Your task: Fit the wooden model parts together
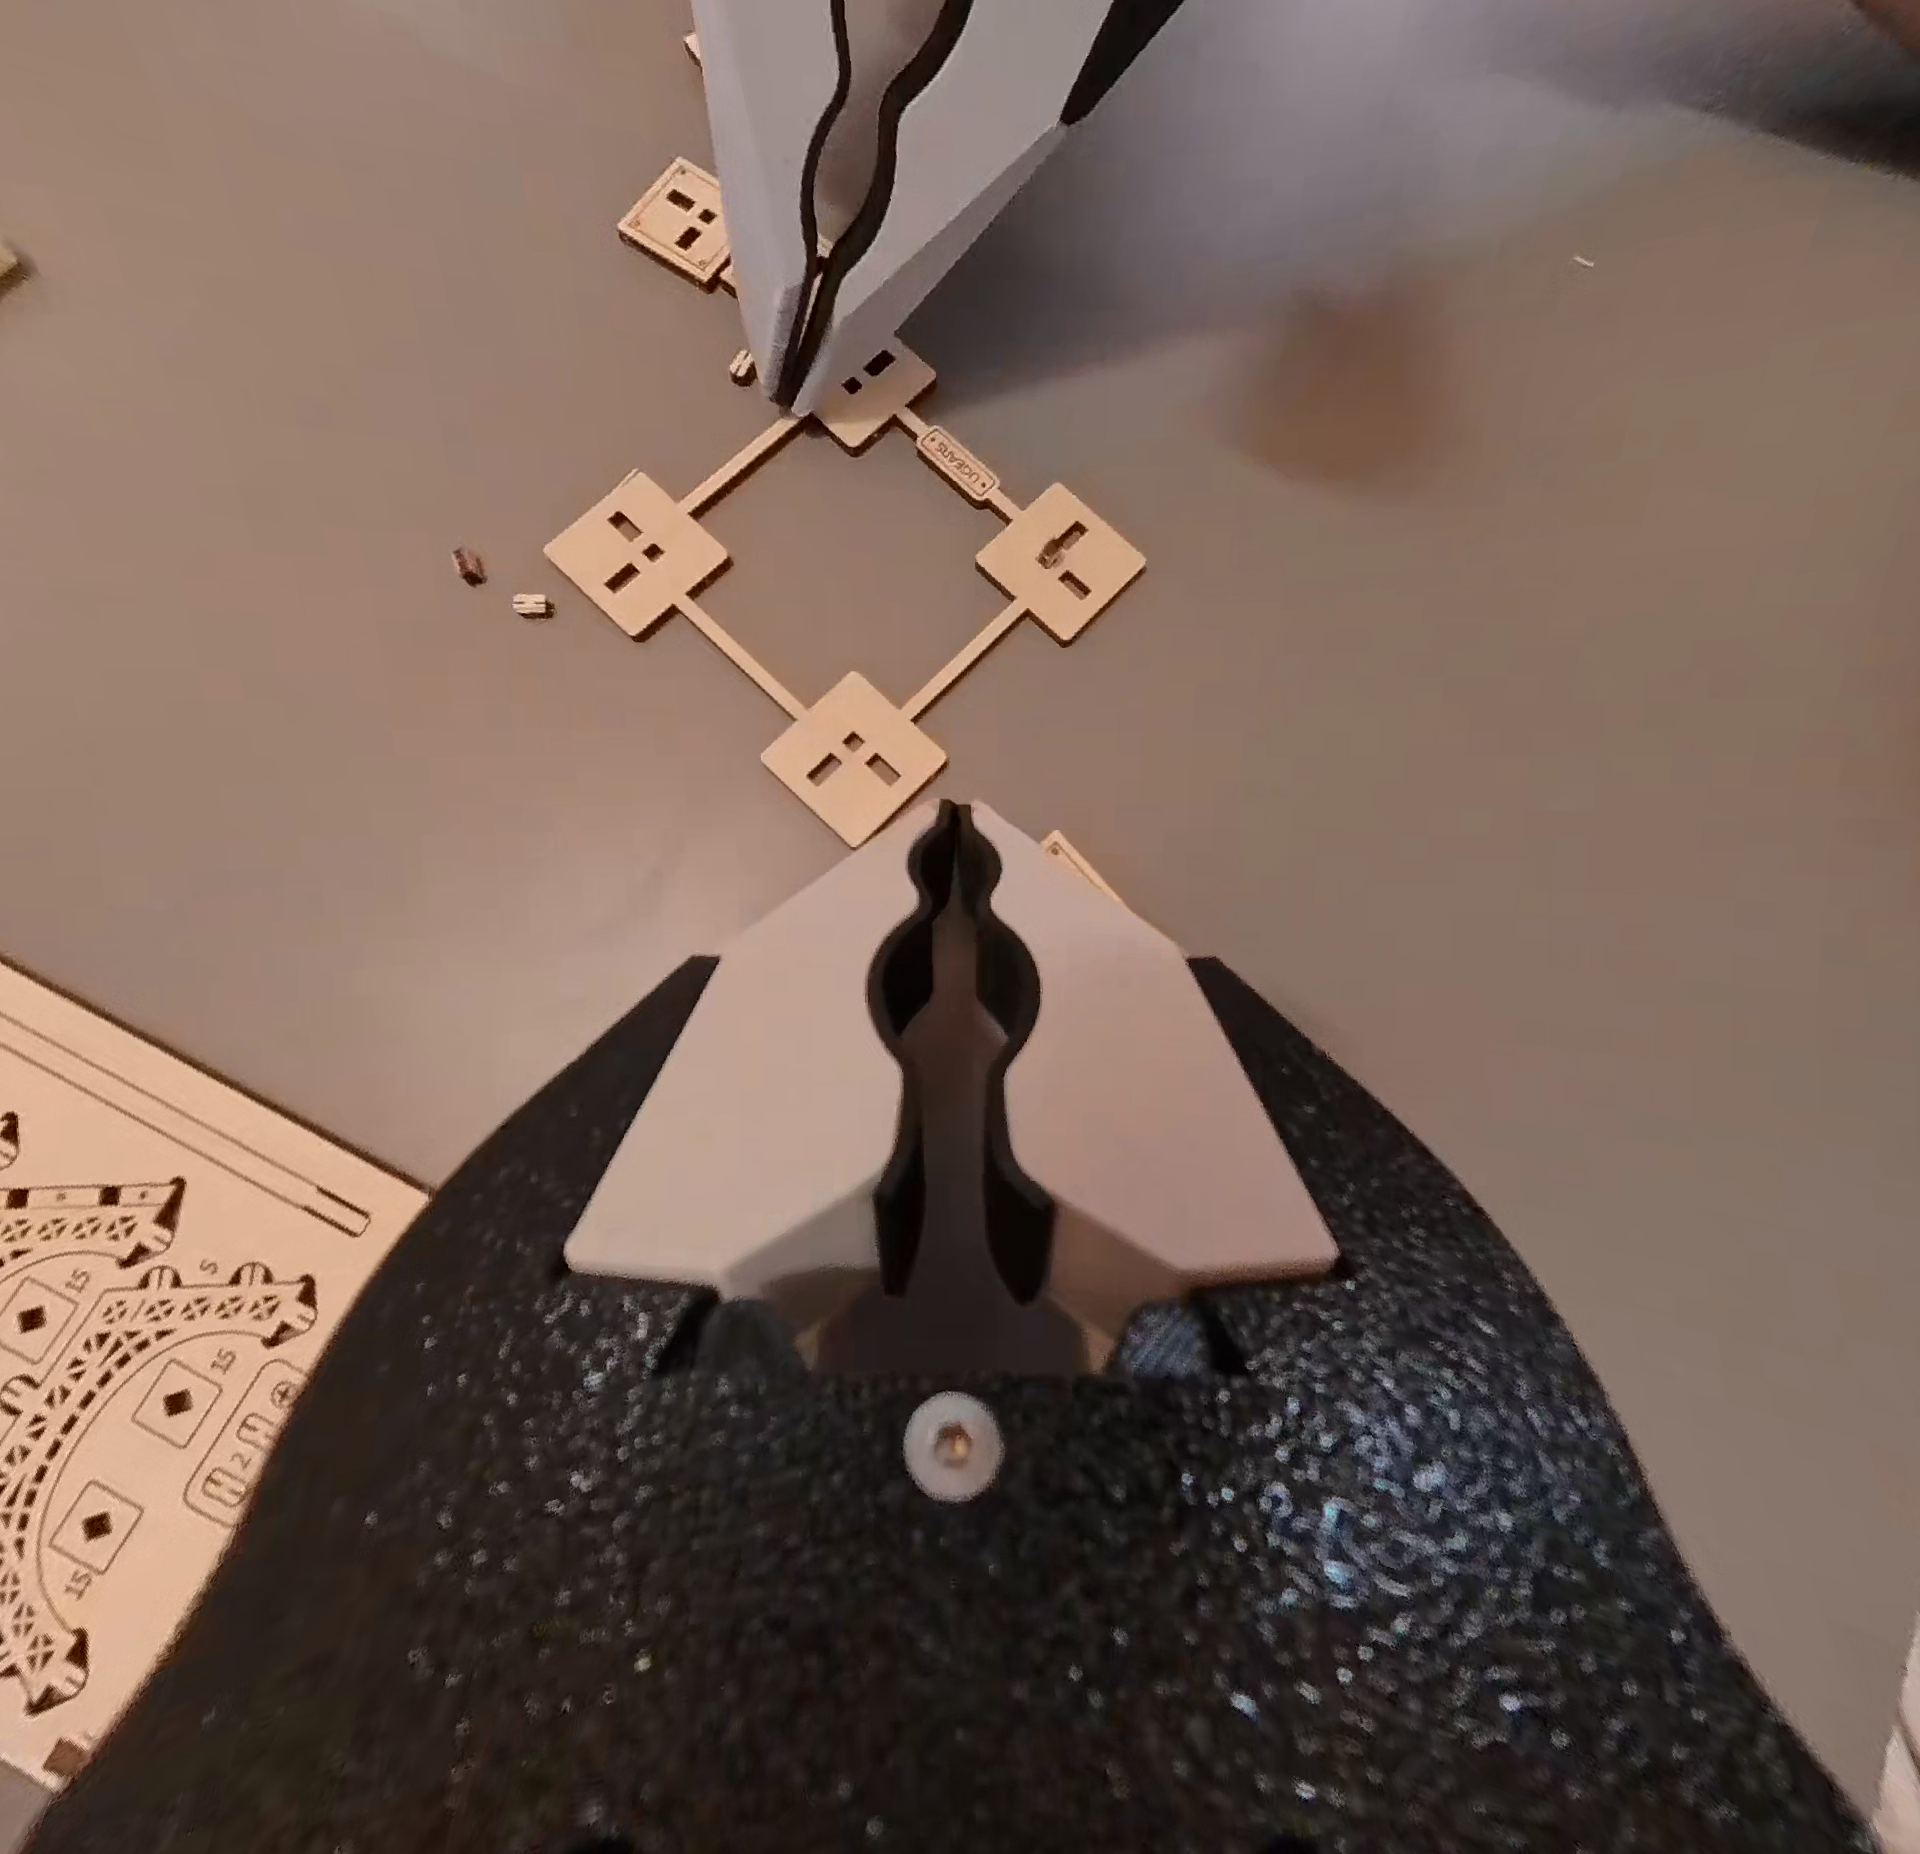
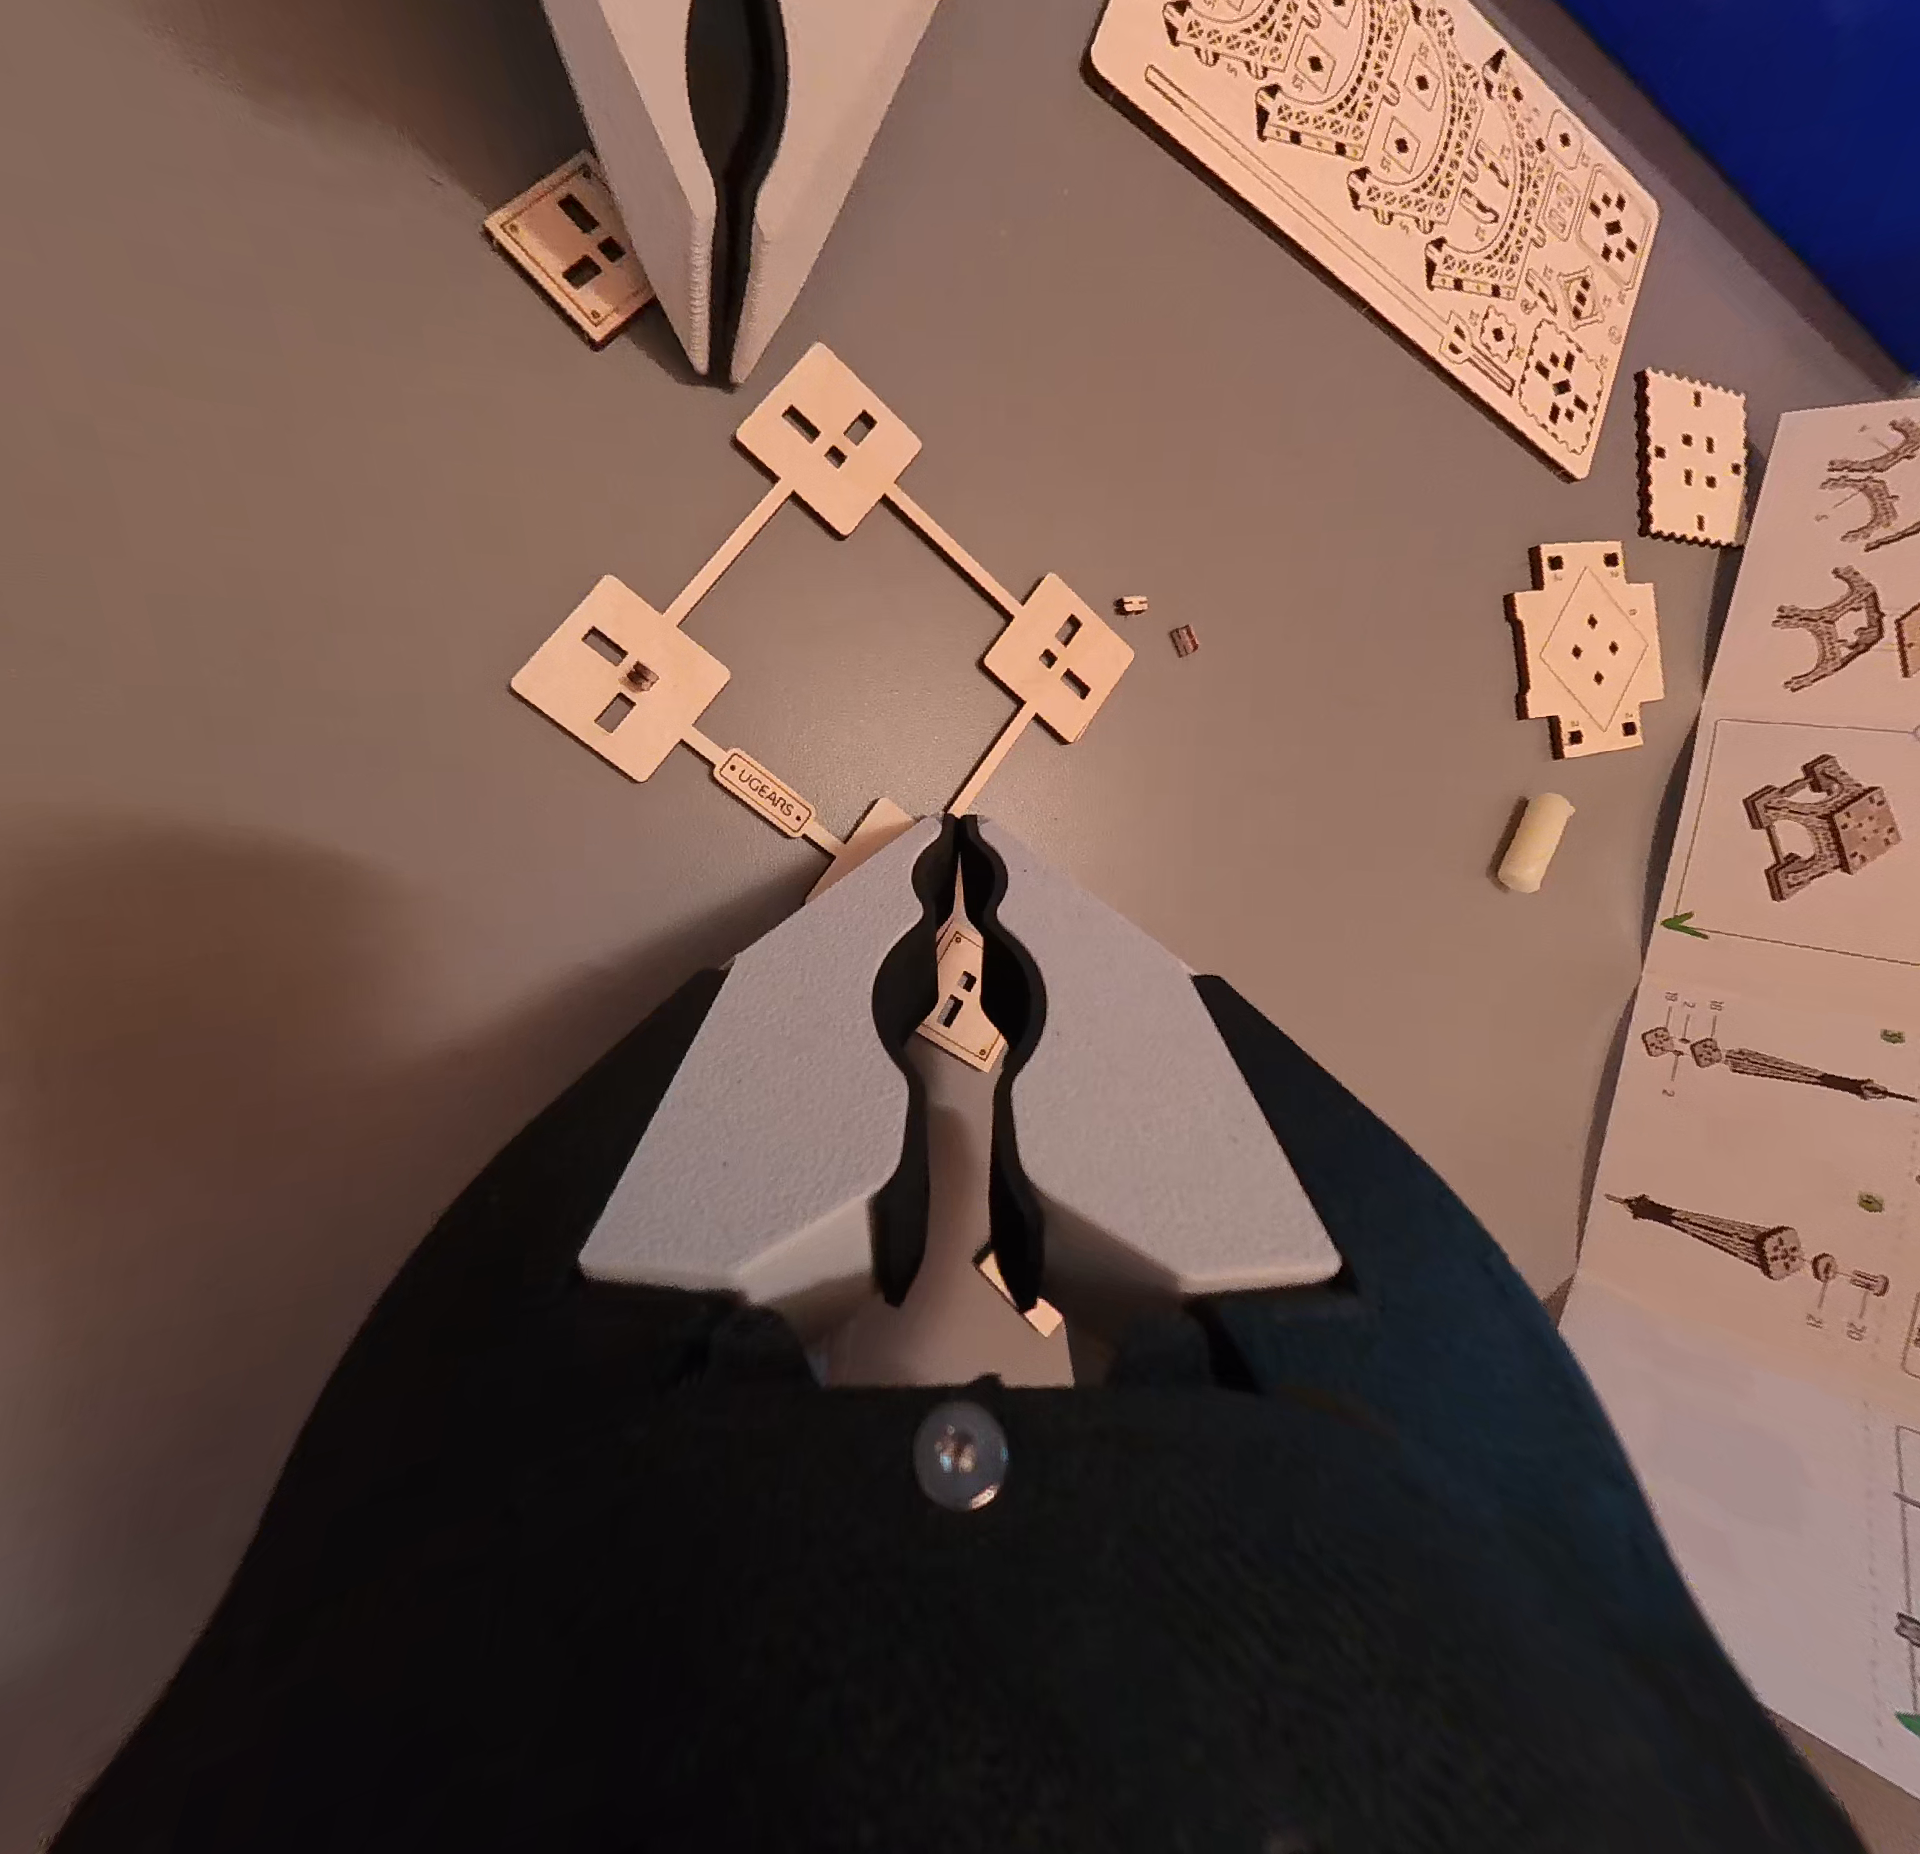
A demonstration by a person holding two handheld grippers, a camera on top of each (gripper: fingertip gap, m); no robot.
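Observation:
A flat wooden square frame point(image 1: 686, 557) with four slotted corner pads lies on the grey table; it also shows in the right wrist view point(image 2: 561, 682). A tiny peg point(image 2: 641, 677) stands in one pad's slot. My left gripper point(image 1: 954, 817) is shut and empty, its tips just short of the nearest pad. My right gripper point(image 2: 956, 830) is shut, tips down at the opposite corner pad, which it partly hides. A small slotted plate point(image 2: 961, 1004) lies beneath its fingers. Another such plate point(image 2: 566, 246) lies beside the left gripper point(image 2: 724, 370).
Two loose pegs point(image 1: 470, 564) lie left of the frame. A laser-cut parts sheet point(image 2: 1371, 173), two punched-out pieces point(image 2: 1584, 661), a white cylinder point(image 2: 1536, 854) and an instruction sheet point(image 2: 1787, 973) lie to the right. A blue surface point(image 2: 1766, 90) borders the table. The left gripper's tips are roughly 9 centimeters from the right gripper's. The tiny peg point(image 2: 641, 677) is about 6 centimeters from both grippers' fingertips. Seen from the left wrist view point(image 1: 1050, 553) as well.

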